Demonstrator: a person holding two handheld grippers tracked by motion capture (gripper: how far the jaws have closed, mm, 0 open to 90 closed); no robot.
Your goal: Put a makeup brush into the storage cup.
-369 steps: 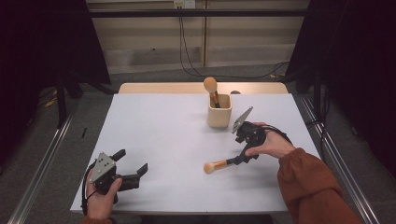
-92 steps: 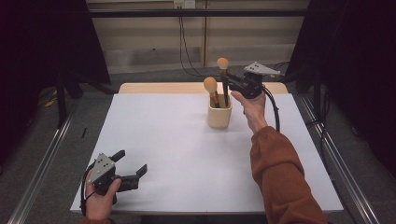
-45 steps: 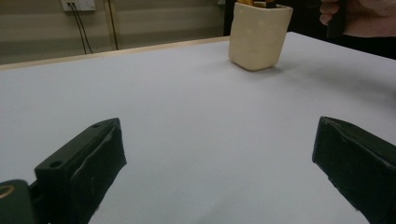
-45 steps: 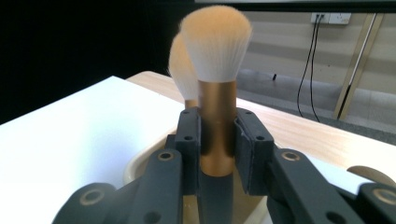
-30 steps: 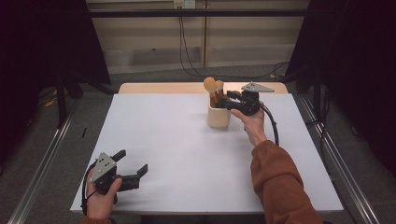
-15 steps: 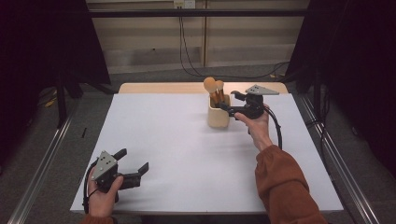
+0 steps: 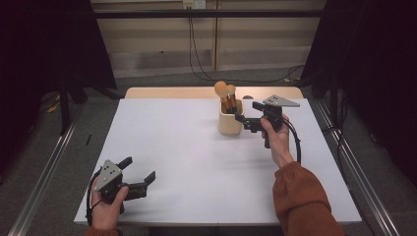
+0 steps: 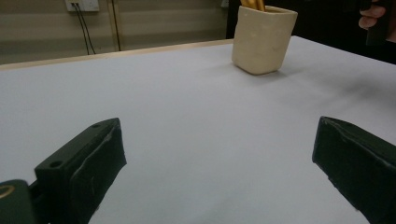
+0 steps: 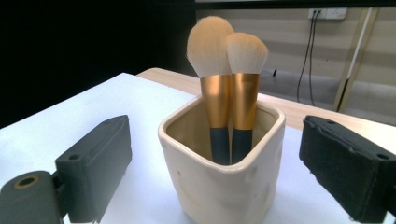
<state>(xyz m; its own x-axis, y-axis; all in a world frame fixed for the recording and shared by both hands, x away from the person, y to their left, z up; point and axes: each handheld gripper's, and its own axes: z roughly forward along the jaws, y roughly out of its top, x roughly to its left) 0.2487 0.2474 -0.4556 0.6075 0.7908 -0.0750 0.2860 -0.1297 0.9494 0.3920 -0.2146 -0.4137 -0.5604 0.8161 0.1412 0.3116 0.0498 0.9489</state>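
Two makeup brushes [image 9: 229, 88] stand side by side in a cream cup [image 7: 230, 120], long axes close to upright, gold collars and dark handles running down into the cup, pale bristle heads pointing up above the rim. In the right gripper view the taller brush [image 9: 209, 70] sits left of the shorter brush [image 9: 246, 74], their heads touching.

Cup: squarish, rounded corners, standing on the white table [image 7: 196, 157] toward its far edge, right of centre.

Right gripper [image 7: 245, 120]: held level just beside the cup on its right, jaws spread wide and aimed at the cup, touching neither cup nor brushes. Right hand [image 7: 275, 135] wrapped around the grip from behind, forearm in a rust-coloured sleeve [image 7: 302, 201] reaching forward from the near right edge.

Left gripper [image 7: 139, 172]: near the table's front left corner, well apart from the cup, jaws spread wide with bare tabletop between them, pointing right and slightly away. Left hand [image 7: 105, 204] grips it from below, low over the table.
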